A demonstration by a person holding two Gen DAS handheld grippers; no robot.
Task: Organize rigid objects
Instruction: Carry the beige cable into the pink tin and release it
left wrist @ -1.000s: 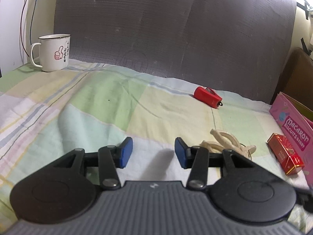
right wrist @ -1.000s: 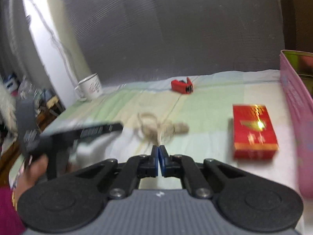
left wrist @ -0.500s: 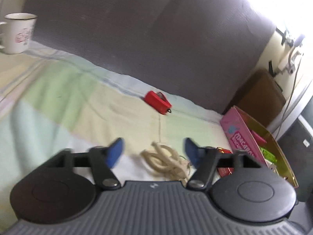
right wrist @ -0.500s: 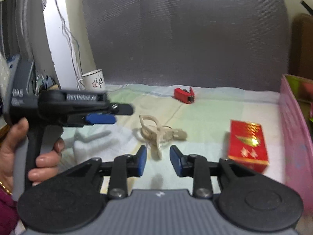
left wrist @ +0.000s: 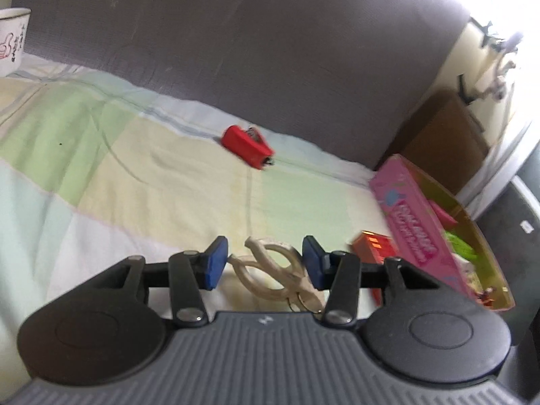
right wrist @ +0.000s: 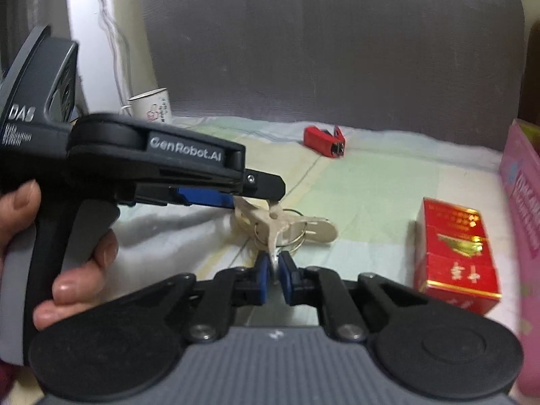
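A bunch of cream wooden clips on a metal ring lies on the checked cloth. My left gripper is open, its blue pads on either side of the clips; it also shows in the right wrist view just above them. My right gripper is nearly shut, with a pale clip end between its pads. A red cigarette pack lies to the right. A red stapler lies farther back.
A pink biscuit box, open on top with items inside, stands at the right edge. A white mug stands at the far left. A grey headboard closes the back.
My left gripper swung right and moved down over the clips. My right gripper opened, then closed to a narrow gap at the clips' near end.
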